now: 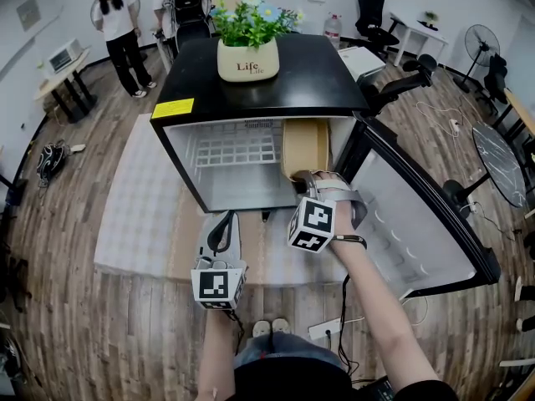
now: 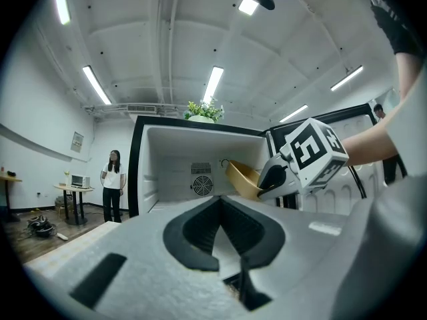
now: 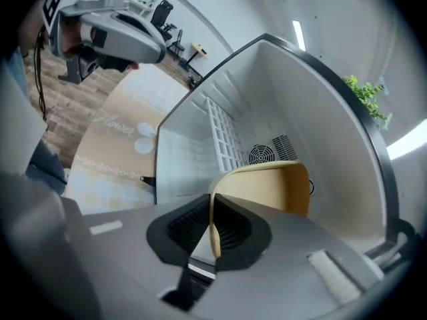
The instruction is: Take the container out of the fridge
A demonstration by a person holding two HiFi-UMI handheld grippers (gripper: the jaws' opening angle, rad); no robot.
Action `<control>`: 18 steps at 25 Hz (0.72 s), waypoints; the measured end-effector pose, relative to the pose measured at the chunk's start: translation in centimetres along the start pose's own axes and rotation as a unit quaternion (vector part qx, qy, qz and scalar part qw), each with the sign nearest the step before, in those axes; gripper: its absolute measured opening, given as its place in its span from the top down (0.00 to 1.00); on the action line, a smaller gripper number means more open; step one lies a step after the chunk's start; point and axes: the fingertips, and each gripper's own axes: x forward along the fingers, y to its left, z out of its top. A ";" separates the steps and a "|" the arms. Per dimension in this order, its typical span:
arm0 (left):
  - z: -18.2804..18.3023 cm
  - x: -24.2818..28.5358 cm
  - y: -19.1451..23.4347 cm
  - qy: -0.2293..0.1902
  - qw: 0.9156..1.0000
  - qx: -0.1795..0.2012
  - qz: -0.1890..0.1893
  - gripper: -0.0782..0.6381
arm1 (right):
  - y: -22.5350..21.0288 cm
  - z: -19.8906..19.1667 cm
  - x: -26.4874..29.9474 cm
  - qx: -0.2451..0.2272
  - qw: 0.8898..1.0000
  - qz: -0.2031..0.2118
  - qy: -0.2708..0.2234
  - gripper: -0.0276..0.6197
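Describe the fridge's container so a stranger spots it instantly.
Find the open black mini fridge with a flower pot on top. Inside, at its right, sits a tan container, the only item there, its rim pinched by the right gripper.

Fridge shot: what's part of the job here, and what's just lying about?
Job:
- container, inside the fridge
- open door
- right gripper, shut on the container's rim

Lying about:
- flowerpot on the fridge
- mat
- left gripper, shut, empty
- person, fan, chair behind
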 end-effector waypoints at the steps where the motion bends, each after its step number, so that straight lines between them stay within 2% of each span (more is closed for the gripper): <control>1: 0.1 -0.2 -0.1 0.000 1.000 0.000 0.000 0.88 | 0.2 0.4 -0.5 0.018 1.000 -0.002 -0.013 0.92; 6: 0.5 -1.3 -0.3 -0.004 1.000 0.001 0.000 0.88 | 0.7 2.3 -2.9 0.110 0.991 -0.012 -0.081 0.92; 11: 1.1 -2.6 -0.6 -0.007 1.000 0.005 -0.002 0.88 | 1.2 3.7 -5.6 0.168 0.975 -0.025 -0.143 0.92; 15: 1.4 -3.3 -0.9 -0.009 1.000 0.007 -0.003 0.88 | 1.3 4.7 -7.8 0.237 0.947 -0.020 -0.216 0.92; 18: 1.6 -3.8 -1.1 -0.011 1.000 0.008 -0.003 0.88 | 1.6 5.2 -9.7 0.289 0.915 -0.009 -0.282 0.92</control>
